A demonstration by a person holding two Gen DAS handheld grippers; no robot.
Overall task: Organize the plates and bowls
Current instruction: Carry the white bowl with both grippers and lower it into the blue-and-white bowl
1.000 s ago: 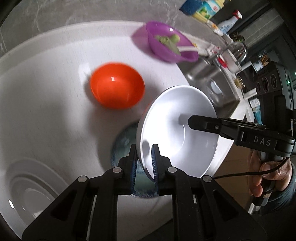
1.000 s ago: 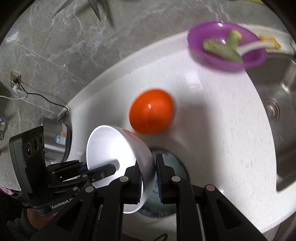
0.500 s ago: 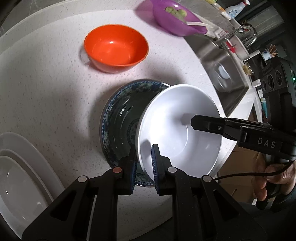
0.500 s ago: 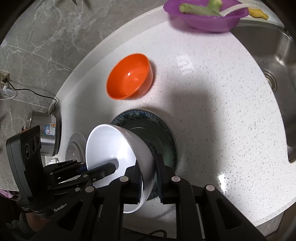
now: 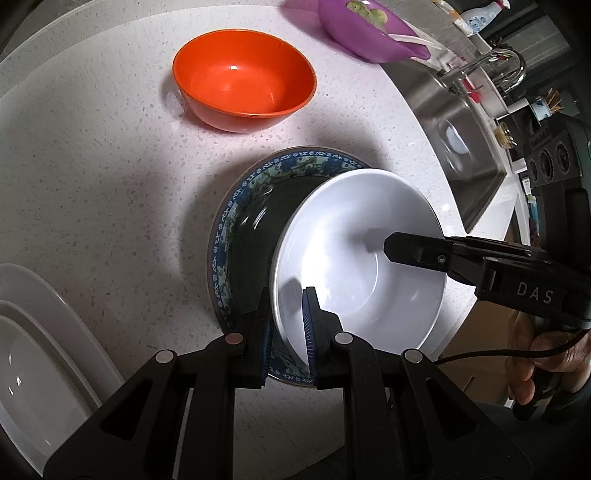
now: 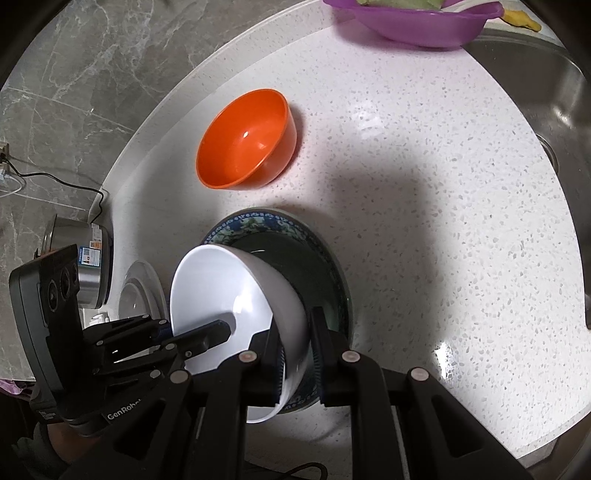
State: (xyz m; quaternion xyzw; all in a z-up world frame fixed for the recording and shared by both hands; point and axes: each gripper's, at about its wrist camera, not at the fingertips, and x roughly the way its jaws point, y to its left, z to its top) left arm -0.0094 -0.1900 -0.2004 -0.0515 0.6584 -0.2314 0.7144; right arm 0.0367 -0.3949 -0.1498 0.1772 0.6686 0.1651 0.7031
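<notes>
A: What takes up the most room?

B: The pale speckled countertop (image 5: pixel 92 177), curving round to a steel sink (image 6: pixel 554 110) at its right. At the left edge of the left wrist view sits a stack of white plates (image 5: pixel 40 354).

A: And on the bare part of the counter?

B: A dark plate with a blue-green patterned rim (image 5: pixel 243 206) near the front edge. Beyond it, apart from it, stands an orange bowl (image 5: pixel 243 92), upright and empty. Further back, by the sink, is a purple bowl (image 6: pixel 417 18) with green scraps in it.

A: Where is the white bowl?

B: The white bowl (image 5: pixel 362 262) is over the patterned plate, on the plate's side nearer the counter edge, and tilted. Whether its base touches the plate, I cannot tell.

A: How do the tongs stand to it?

B: They grip opposite sides of its rim. The left gripper (image 5: pixel 286 325) is clamped on the near rim in its own view, one blue pad inside the bowl and one outside. The right gripper (image 6: pixel 297 354) is closed on the other side the same way, the wall of the bowl between its fingers.

A: Anything smaller?

B: A hand (image 5: pixel 543 354) on the right gripper's handle, and a metal pot (image 6: pixel 83 266) at the counter's far left.
</notes>
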